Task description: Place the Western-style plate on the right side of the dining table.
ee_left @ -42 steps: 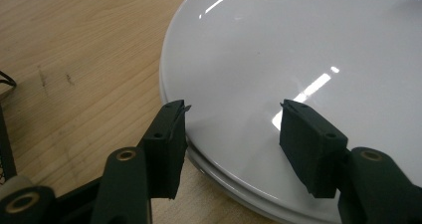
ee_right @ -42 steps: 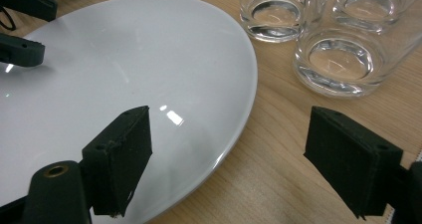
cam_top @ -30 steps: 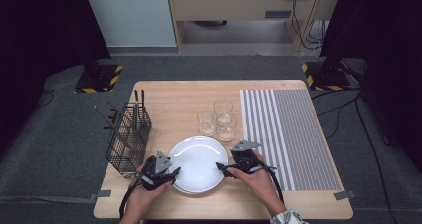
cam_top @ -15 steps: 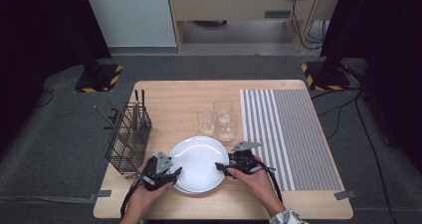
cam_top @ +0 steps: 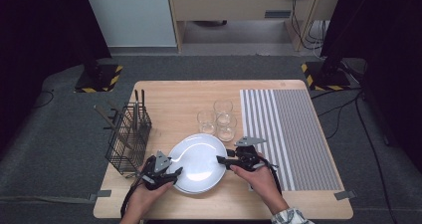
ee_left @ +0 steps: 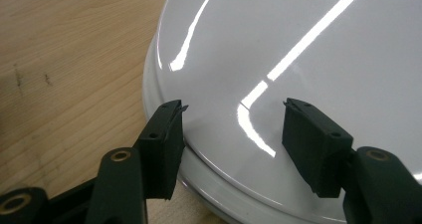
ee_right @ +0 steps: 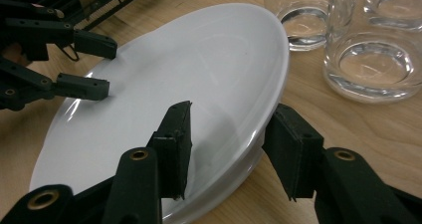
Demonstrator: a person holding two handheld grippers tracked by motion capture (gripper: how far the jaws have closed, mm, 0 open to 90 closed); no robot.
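Presently, taking the white plate [cam_top: 197, 163] as my landmark: it lies on the wooden table [cam_top: 189, 97] near the front edge, and in the gripper views it looks like the top plate of a stack, a second rim showing beneath it. My left claw [cam_top: 175, 172] sits at the plate's left front rim, spread wide; in the left gripper view one jaw is outside the rim and the other over the plate's face, neither pressing on it. My right claw [cam_top: 222, 160] sits at the plate's right rim, also spread, one jaw above the plate's face and one outside the rim, nothing clamped. Just behind the plate, toward the far edge, stand three clear glasses [cam_top: 223, 109]. Left of the plate stands a black wire basket [cam_top: 129, 140] holding utensils. Right of the plate, past my right hand [cam_top: 261, 179], lies a striped mat [cam_top: 293, 134].
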